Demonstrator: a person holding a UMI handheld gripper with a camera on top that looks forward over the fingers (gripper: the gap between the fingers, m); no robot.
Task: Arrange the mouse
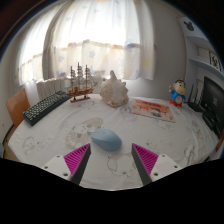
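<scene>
Hovering level, open fingers [112, 160] flanking mouse [106, 139]

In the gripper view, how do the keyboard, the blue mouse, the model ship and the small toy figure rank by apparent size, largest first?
1. keyboard
2. blue mouse, though it lies just ahead of the open gripper, so nearness enlarges it
3. model ship, close to the mouse in apparent size, so this order is unsure
4. toy figure

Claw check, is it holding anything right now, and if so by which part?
Nothing is held. The claw is open, and the light blue mouse lies on the table just ahead of its fingers, untouched.
</scene>
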